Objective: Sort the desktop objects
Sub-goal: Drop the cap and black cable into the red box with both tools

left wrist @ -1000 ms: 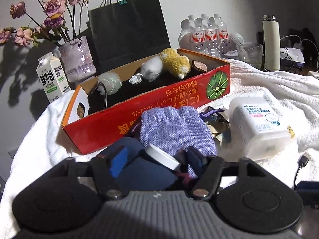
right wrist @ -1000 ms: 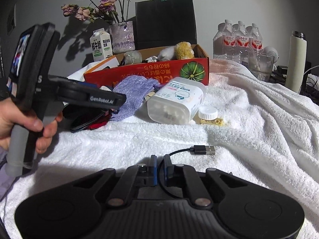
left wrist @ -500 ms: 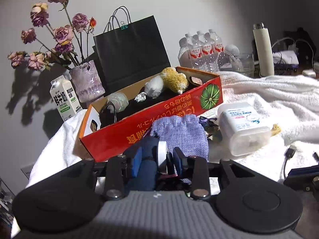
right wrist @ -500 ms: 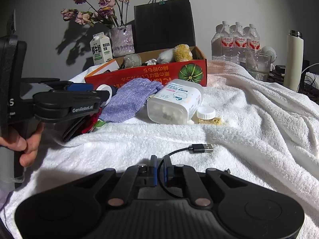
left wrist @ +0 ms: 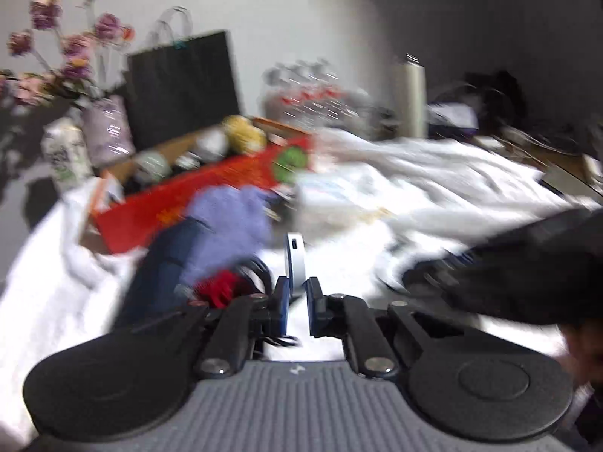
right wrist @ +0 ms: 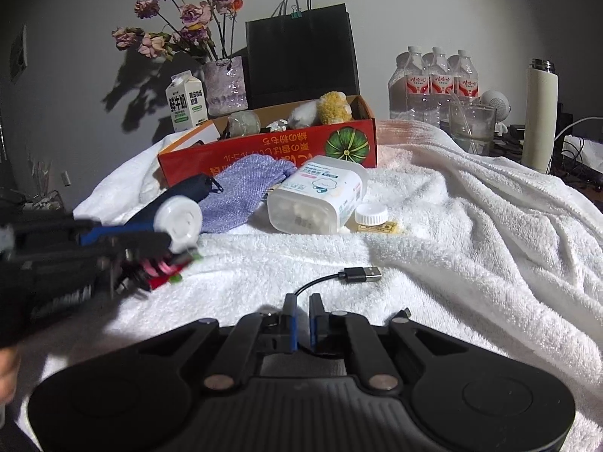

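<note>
My left gripper (left wrist: 297, 288) has its jaws closing, and a flat white round case (left wrist: 295, 258) stands edge-on between the blue pads, which press on it. From the right wrist view the same case (right wrist: 179, 222) hangs off the towel at the left gripper's (right wrist: 166, 239) tip, in front of a dark blue pouch (right wrist: 181, 188). My right gripper (right wrist: 300, 303) is shut on a thin black USB cable (right wrist: 320, 282), whose plug (right wrist: 361, 274) lies on the towel. A purple cloth pouch (right wrist: 245, 184) and a translucent plastic tub (right wrist: 320, 196) lie before the red cardboard box (right wrist: 264, 150).
A white towel (right wrist: 471, 226) covers the surface. A white cap (right wrist: 371, 214) lies by the tub, and a red item (right wrist: 162, 269) under the left gripper. Behind the box stand a milk carton (right wrist: 186, 100), flower vase (right wrist: 226, 86), black paper bag (right wrist: 301, 56), water bottles (right wrist: 433, 86), glass (right wrist: 471, 124) and flask (right wrist: 539, 116).
The left gripper's jaws have closed onto the white round case and carried it back and to the right, away from the blue pouch. The right gripper has stayed put.
</note>
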The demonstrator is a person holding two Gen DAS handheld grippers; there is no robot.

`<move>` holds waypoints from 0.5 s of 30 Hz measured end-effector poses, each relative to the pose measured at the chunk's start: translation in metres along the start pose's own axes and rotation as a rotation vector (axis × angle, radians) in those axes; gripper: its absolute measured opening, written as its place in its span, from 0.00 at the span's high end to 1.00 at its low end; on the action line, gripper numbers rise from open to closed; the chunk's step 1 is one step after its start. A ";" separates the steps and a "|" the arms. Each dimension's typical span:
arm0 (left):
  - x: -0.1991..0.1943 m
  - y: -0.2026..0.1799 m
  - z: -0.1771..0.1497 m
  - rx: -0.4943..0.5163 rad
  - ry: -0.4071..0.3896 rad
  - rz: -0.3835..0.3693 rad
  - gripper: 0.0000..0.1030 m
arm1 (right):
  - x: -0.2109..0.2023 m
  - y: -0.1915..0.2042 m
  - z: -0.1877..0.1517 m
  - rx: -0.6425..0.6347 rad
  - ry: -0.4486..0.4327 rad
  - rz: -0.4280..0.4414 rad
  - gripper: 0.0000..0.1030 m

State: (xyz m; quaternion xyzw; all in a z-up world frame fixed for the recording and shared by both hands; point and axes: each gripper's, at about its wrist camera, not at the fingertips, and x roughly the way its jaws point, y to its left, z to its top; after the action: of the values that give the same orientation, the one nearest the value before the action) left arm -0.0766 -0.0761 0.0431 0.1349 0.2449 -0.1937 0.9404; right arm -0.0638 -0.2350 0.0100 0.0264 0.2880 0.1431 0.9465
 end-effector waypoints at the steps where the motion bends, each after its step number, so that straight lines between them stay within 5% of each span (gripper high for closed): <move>1: 0.000 -0.007 -0.006 0.024 0.017 -0.009 0.90 | -0.002 0.000 -0.001 -0.005 0.001 -0.003 0.95; 4: 0.006 -0.017 -0.021 0.020 0.068 -0.026 0.91 | -0.006 -0.003 -0.006 0.000 0.007 -0.018 0.95; 13: -0.024 -0.031 -0.021 0.014 0.006 -0.022 0.91 | -0.023 0.002 -0.009 -0.034 -0.012 -0.002 0.95; 15: -0.026 -0.028 -0.024 -0.013 0.013 -0.014 0.91 | -0.019 0.005 -0.008 -0.059 -0.024 -0.005 0.87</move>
State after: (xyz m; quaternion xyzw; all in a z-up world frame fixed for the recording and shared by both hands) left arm -0.1191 -0.0847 0.0319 0.1282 0.2534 -0.1977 0.9382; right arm -0.0846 -0.2358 0.0144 -0.0006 0.2725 0.1488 0.9506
